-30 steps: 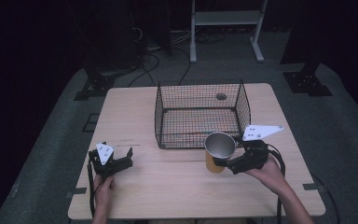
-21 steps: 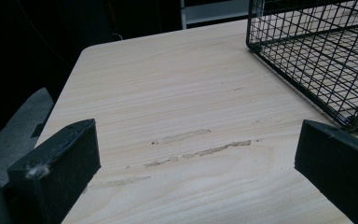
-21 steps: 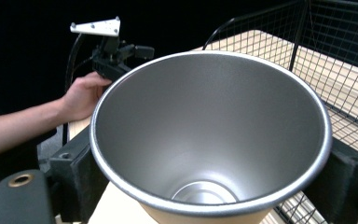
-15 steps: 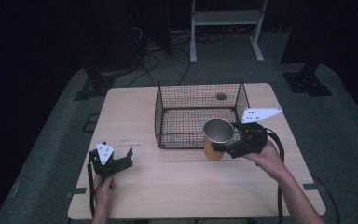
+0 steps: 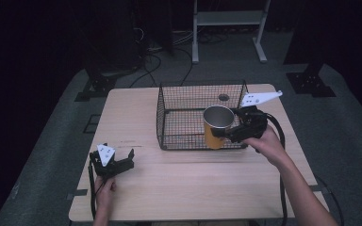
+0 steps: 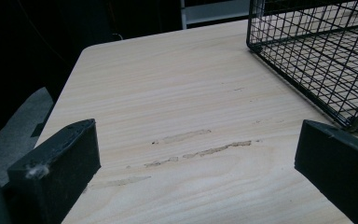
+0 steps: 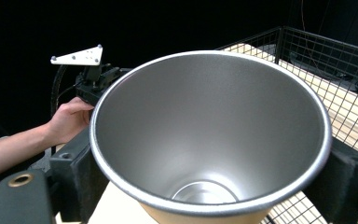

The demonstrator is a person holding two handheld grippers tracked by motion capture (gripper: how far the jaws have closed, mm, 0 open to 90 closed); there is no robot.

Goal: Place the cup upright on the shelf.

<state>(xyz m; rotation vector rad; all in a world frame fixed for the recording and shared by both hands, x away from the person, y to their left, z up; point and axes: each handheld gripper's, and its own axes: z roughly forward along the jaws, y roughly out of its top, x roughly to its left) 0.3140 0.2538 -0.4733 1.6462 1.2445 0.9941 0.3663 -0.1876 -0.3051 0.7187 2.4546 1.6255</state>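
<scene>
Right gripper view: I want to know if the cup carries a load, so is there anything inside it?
No, the cup shows bare metal walls down to its empty bottom.

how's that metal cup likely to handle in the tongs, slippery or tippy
The metal cup looks stiff: its rim keeps a clean round shape while the right tongs clamp its sides. Its smooth, tapered wall, wider at the rim, may let it slip downward in the pads. It is probably light, being empty inside, and could tip when set down in the wire basket.
</scene>
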